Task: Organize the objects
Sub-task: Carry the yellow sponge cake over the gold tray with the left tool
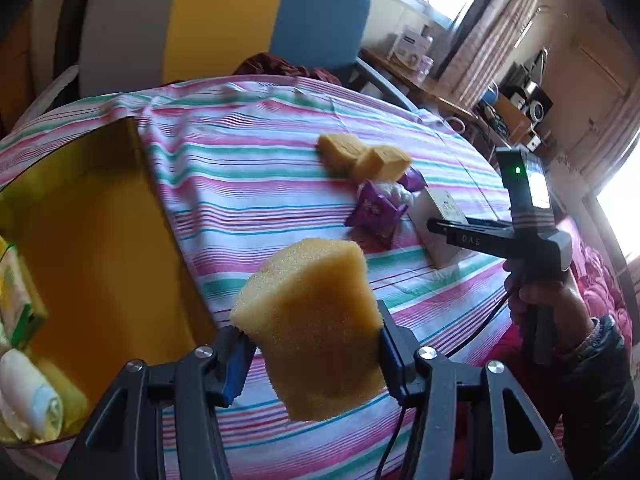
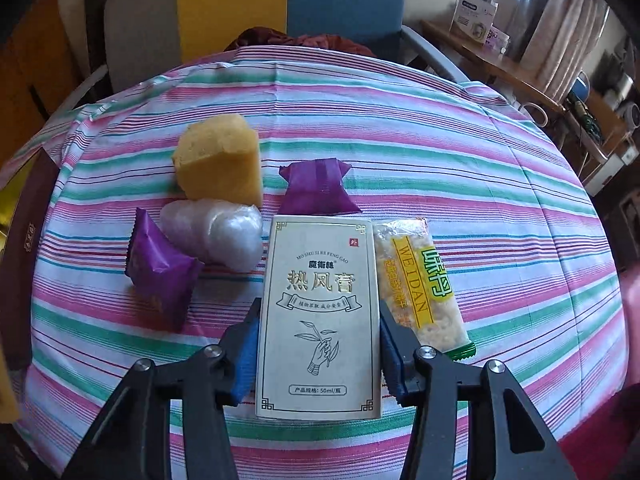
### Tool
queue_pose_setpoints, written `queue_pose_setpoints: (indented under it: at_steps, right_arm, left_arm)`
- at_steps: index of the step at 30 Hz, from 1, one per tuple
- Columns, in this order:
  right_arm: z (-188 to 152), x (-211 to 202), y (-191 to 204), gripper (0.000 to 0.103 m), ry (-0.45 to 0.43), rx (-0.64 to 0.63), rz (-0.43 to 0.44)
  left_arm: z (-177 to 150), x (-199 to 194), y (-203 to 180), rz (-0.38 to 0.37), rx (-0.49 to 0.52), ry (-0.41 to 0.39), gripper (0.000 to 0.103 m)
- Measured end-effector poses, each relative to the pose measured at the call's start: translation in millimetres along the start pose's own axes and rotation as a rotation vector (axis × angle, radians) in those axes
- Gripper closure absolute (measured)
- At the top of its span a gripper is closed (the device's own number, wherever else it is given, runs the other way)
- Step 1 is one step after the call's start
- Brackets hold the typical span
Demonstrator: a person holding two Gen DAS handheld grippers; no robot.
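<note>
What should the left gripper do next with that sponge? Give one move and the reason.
Probably swing the left gripper leftward over the yellow box and release there. It is shut on the sponge, held above the striped cloth, and the open box beside it already holds packets, so that seems the sorting place.

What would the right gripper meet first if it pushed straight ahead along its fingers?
The white box already lies between the right gripper fingers, so it meets that first. Beyond it lies a purple packet, though depth is uncertain.
</note>
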State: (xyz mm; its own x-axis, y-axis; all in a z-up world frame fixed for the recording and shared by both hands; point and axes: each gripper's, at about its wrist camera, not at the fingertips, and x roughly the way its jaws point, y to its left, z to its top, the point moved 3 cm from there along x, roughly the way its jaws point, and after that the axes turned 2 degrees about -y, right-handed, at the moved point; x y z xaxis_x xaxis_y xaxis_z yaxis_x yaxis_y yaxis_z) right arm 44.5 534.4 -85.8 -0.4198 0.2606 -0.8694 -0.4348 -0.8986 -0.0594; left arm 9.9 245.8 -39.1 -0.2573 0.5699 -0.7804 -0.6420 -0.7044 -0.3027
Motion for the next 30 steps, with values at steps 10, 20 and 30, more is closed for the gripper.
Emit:
queue_pose_setpoints:
  at_steps: [10, 20, 30]
  right_arm:
    - [-0.4, -0.3, 0.3, 0.051, 0.004, 0.002, -0.003]
    - [-0.4, -0.1, 1.7, 0.051, -0.002, -0.022, -0.015]
    - [-0.4, 0.9, 1.1, 0.051, -0.003, -0.039, -0.021]
  left_arm:
    - [12.9, -67.0, 106.6, 0.146, -0.153, -0.114, 0.048]
    - [40.6, -59.8, 227.8, 0.207, -0.461, -0.109, 0.048]
    - [63.3, -9.5, 269.5, 0.345, -0.413, -0.045, 0.048]
